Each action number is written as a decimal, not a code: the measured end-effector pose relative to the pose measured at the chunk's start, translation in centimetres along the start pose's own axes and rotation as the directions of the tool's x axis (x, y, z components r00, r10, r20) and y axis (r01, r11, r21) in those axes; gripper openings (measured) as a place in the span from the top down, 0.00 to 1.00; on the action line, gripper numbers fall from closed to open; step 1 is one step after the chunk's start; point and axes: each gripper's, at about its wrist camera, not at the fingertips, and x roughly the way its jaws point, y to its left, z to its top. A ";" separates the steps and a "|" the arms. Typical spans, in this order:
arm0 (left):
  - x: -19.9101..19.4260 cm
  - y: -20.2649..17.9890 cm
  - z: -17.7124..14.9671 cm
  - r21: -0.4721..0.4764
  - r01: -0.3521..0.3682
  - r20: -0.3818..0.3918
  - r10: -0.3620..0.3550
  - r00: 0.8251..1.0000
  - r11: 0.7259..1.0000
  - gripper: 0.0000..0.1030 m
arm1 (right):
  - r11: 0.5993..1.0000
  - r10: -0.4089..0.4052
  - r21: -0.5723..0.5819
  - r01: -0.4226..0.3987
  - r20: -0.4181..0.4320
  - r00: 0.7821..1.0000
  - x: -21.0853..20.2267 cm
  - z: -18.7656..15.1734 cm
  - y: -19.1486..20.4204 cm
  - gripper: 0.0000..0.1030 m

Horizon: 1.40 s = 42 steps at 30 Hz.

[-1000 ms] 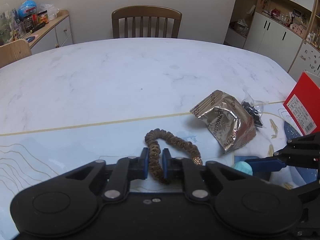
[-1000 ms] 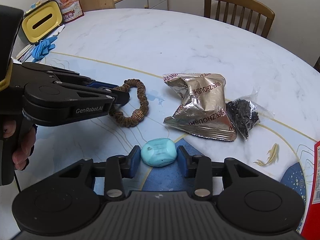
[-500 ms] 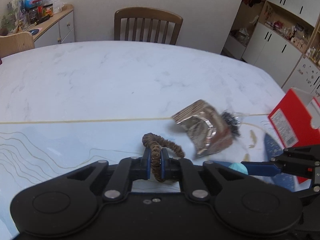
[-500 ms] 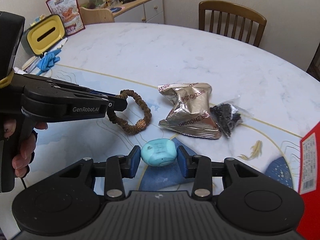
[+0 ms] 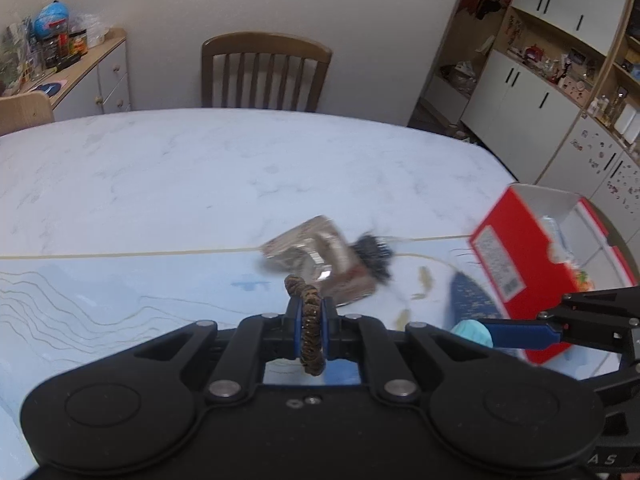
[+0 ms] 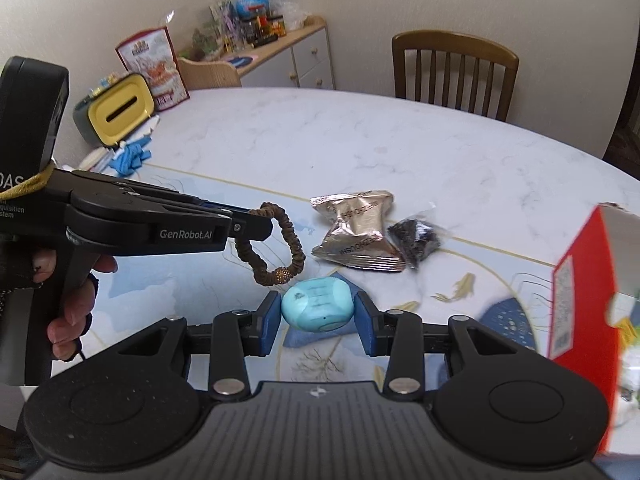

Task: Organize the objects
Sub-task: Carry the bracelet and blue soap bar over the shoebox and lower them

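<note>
The left hand-held gripper (image 5: 311,322) pinches a brown hair tie (image 6: 276,246) aloft; the right hand-held gripper (image 6: 318,312) clamps a turquoise case (image 6: 318,309).

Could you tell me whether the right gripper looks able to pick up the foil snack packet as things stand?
Probably not yet: the right gripper is shut on the turquoise case, so it has no free grip. The foil snack packet itself lies uncovered on the table ahead.

Foil pouch (image 6: 356,232) shiny, crinkled; scrunchie (image 6: 276,248) cloth; tabletop (image 6: 360,140) smooth marble-look.
</note>
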 end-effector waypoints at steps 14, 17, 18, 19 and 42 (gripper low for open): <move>-2.8 -10.9 1.0 0.076 0.094 0.044 -0.098 0.994 0.993 0.93 | 0.998 -0.037 0.059 0.033 0.074 0.997 -8.4 -2.7 -7.7 0.62; -2.7 -13.3 1.3 0.090 0.116 0.047 -0.121 0.992 0.989 0.93 | 0.996 -0.054 0.071 0.048 0.083 0.995 -9.8 -3.5 -9.5 0.62; -2.6 -14.1 1.3 0.098 0.123 0.048 -0.128 0.991 0.988 0.93 | 0.996 -0.060 0.074 0.053 0.087 0.994 -10.3 -3.7 -10.1 0.62; -2.5 -14.9 1.4 0.106 0.129 0.048 -0.134 0.990 0.986 0.93 | 0.995 -0.065 0.078 0.058 0.090 0.994 -10.8 -4.0 -10.7 0.62; 3.8 -28.1 4.3 0.193 0.191 0.008 -0.196 0.980 0.962 0.93 | 0.950 -0.266 0.189 0.248 0.080 0.961 -16.1 -9.3 -24.9 0.62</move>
